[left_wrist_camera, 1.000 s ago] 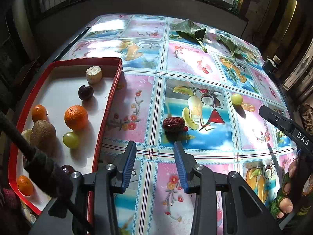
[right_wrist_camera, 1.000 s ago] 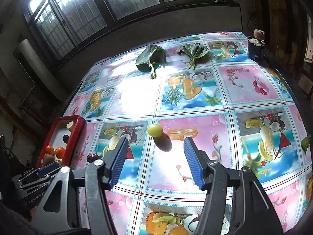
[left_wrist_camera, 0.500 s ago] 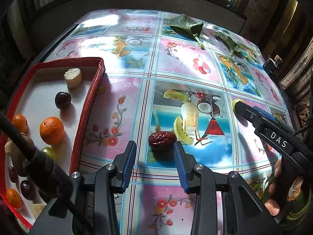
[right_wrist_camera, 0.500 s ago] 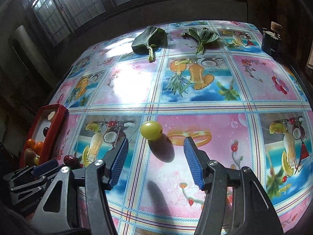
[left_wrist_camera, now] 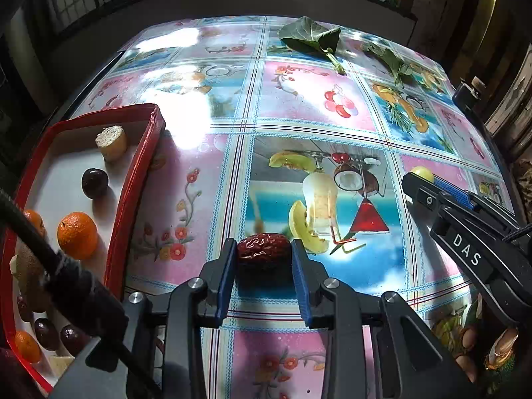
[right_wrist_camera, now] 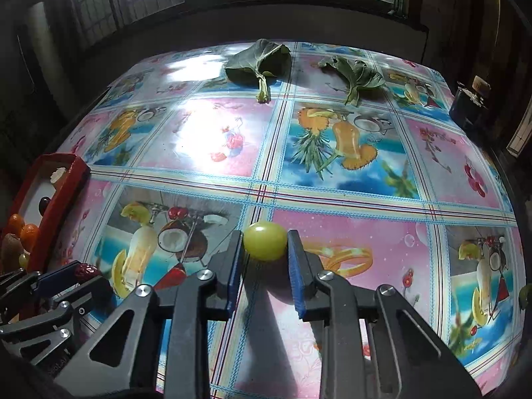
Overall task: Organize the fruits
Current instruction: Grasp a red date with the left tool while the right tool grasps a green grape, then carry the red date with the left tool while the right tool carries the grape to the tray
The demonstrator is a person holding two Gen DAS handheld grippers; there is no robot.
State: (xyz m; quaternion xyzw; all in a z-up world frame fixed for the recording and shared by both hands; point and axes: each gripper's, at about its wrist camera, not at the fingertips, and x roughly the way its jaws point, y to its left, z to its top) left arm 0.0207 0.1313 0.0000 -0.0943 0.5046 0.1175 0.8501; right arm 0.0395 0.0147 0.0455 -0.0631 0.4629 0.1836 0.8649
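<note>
The table [left_wrist_camera: 216, 199], covered in a glossy cloth printed with fruit pictures, fills both views, and the red-rimmed tray [left_wrist_camera: 133, 179] that already holds oranges, dark plums and other fruit lies along the left edge of the left wrist frame, and small at the far left of the right wrist frame. That tray is judged to be where both loose fruits belong, so the coming move turns on it lying to the left of both grippers, with the left hand's tool much the nearer and the right one well apart from it across the cloth. The left gripper [left_wrist_camera: 264, 259] sits at lower centre of its frame, and its jaws have just been closing on the wrinkled red date [left_wrist_camera: 263, 247], which lies between the blue pads with its long axis running left to right across the frame, from pad to pad, so it is caught by its two ends; the pads appear to touch both ends. The right gripper [right_wrist_camera: 265, 249], at lower centre of its own frame and showing at the right edge of the left view, has its jaws drawn in tight on the green grape [right_wrist_camera: 265, 240], pinched at its sides; the grape is slightly oval, with its long axis running across the frame from pad to pad. Both fruits look to rest on the cloth
</note>
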